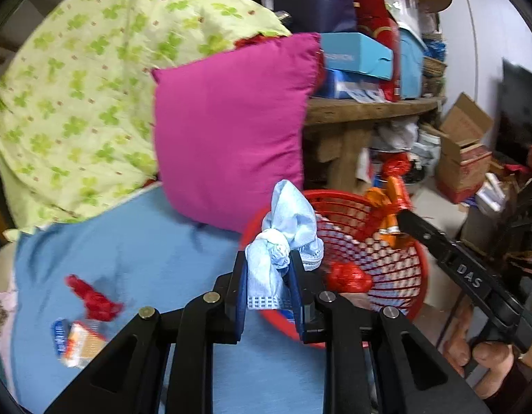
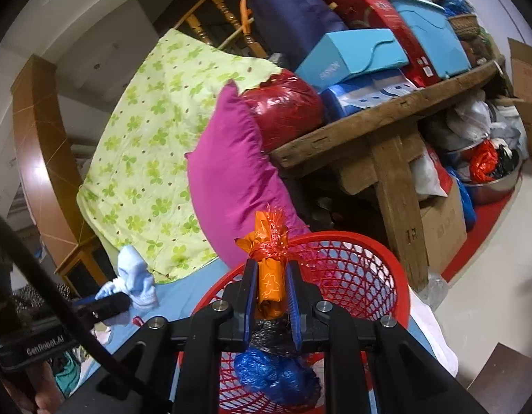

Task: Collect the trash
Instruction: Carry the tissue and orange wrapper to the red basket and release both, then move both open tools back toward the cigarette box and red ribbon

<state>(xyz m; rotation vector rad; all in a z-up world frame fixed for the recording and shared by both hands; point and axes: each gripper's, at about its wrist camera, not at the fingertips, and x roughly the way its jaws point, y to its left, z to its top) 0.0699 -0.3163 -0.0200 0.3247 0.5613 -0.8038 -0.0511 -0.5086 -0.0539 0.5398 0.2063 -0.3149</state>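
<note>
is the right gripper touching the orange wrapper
Touching. The right wrist view shows both fingers of the right gripper pressed against the orange wrapper, no gap either side.

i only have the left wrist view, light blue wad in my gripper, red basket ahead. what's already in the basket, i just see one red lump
Observer: The right wrist view looks down into the red basket: a crumpled blue plastic bag lies at the bottom, with a black bag just above it.
Operator: is the right one really gripping that orange thing
Observer: Yes. The right hand-held gripper is shut on the orange wrapper roll, which stands upright between the pads, over the basket opening.
Operator: what's behind the pink pillow
Observer: A bulging red plastic bag wedged between the magenta pillow and the wooden bench.
</note>
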